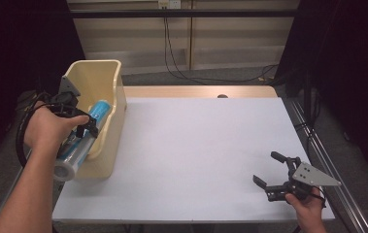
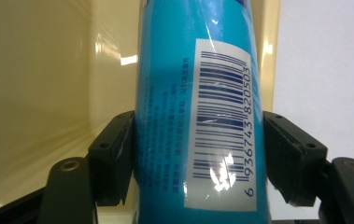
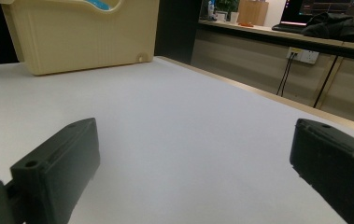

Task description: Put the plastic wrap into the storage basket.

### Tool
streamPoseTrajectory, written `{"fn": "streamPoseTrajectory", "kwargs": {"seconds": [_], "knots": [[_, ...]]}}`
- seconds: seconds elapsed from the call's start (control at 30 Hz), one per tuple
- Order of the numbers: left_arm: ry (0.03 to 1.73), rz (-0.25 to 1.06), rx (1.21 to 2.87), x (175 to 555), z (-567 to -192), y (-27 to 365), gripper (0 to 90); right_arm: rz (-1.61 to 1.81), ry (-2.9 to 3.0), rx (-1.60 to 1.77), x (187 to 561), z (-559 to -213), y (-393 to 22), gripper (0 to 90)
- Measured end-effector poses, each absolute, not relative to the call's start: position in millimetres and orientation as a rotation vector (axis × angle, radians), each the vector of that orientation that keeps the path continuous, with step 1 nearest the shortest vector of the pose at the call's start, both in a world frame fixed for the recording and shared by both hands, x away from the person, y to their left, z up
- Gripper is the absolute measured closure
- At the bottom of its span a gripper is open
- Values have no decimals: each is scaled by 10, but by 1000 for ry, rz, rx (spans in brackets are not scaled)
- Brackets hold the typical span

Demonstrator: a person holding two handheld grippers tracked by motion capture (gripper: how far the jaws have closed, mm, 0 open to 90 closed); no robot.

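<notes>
The white table (image 1: pixel 196 150) carries a cream plastic bin (image 1: pixel 105 77) at its far left edge, with one side wall cut low, and the work in hand looks like putting a blue cylindrical tube (image 1: pixel 85 133) into that bin. The tube lies slanted across the bin's low wall, its blue far end inside the bin and its clear-wrapped white near end sticking out toward the person. The left gripper (image 1: pixel 82 130) is clamped on the tube's middle; in the left gripper view both black pads press its sides, with the barcode label (image 2: pixel 221 126) facing the camera and the bin's inner wall (image 2: pixel 39 93) behind. The right gripper (image 1: pixel 273 171) rests low at the near right of the table, jaws spread wide with nothing between them, well apart from the bin. To finish well, I judge the left hand should carry the tube farther in until its near end clears the low wall, lower it close to the bin floor, and only then part the jaws. The glossy wrap probably makes it slippery, so the grip should hold firm until it rests. Letting go too soon could tip it out over the rim.
</notes>
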State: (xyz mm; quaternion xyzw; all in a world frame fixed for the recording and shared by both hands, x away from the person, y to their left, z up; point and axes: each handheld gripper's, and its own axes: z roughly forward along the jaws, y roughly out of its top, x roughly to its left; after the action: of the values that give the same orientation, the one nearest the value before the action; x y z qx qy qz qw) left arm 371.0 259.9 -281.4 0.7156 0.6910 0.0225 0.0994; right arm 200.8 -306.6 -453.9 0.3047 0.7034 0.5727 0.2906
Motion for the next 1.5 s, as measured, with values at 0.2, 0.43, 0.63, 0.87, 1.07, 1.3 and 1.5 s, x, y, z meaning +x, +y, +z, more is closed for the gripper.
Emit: {"fn": "streamPoseTrajectory", "kwargs": {"seconds": [0.2,0.43,0.63,0.87,1.07,1.3,1.5], "knots": [[2043,68,2108,3724,-2799,2577,320,1526,1877,815,2006,-4540,-3068,13],[1912,146,2074,3686,-2498,2519,395,1522,1883,806,2018,-4540,-3050,13],[1858,134,2098,3652,-2498,2361,356,1519,1894,802,2026,-4544,-3034,14],[1781,130,2080,3664,-2471,2210,260,1518,1892,803,2009,-4545,-3052,13],[1716,111,2112,3690,-2482,2025,232,1517,1871,813,1967,-4526,-3092,13],[1668,86,2133,3707,-2584,1831,216,1517,1881,804,1969,-4528,-3066,13],[1635,76,2174,3709,-2626,1678,211,1520,1882,803,1997,-4530,-3061,13]]}}
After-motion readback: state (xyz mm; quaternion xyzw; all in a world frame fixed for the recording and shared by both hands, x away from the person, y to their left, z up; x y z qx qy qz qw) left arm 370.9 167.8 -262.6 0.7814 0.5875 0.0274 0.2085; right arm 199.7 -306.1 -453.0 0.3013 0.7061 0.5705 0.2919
